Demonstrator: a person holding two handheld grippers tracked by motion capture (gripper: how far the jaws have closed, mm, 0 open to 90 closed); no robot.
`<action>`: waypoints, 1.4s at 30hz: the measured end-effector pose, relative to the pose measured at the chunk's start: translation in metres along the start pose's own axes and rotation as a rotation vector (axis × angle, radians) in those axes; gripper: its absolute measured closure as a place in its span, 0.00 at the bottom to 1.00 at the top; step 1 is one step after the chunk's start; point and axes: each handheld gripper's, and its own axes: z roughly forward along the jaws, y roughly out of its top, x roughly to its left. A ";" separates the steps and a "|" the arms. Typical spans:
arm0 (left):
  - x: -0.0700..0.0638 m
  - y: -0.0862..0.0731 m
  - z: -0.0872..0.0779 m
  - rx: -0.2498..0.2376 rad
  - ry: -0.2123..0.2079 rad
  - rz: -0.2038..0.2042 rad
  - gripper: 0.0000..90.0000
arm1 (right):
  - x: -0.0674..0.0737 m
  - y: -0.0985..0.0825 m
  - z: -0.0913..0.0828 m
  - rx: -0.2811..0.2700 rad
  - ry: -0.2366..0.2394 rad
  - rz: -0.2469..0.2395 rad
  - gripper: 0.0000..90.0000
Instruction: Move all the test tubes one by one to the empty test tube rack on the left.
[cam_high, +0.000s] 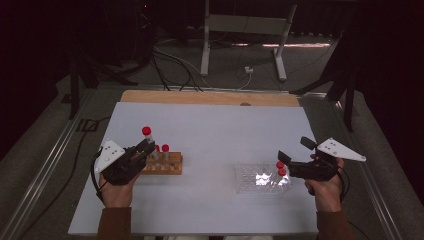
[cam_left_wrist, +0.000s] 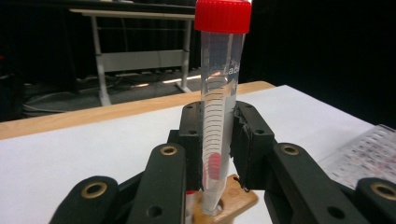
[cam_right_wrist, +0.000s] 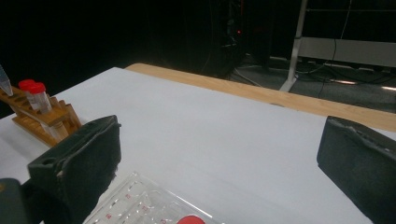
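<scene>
Pinching a red-capped tube (cam_left_wrist: 218, 112) upright, the left claw (cam_high: 145, 148) holds it just above the wooden rack (cam_high: 165, 165) on the worktop (cam_high: 215, 130). Over the clear tray (cam_high: 260, 180), the right claw (cam_high: 287, 162) stands spread with nothing between its jaws.

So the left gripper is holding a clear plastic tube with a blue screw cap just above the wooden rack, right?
Not quite: the screw cap is red, not blue, as the left gripper view shows. The left gripper does hold the clear plastic tube just above the wooden rack.
</scene>
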 end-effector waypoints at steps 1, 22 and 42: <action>0.001 0.000 -0.001 -0.001 0.005 0.000 0.84 | -0.001 0.000 0.000 -0.002 -0.002 0.002 0.00; 0.026 -0.036 0.014 0.069 0.124 -0.001 0.84 | -0.003 -0.003 -0.001 -0.009 0.002 0.009 0.00; 0.022 -0.058 0.015 0.147 0.132 -0.001 0.83 | -0.006 -0.003 -0.008 -0.024 -0.004 0.017 0.00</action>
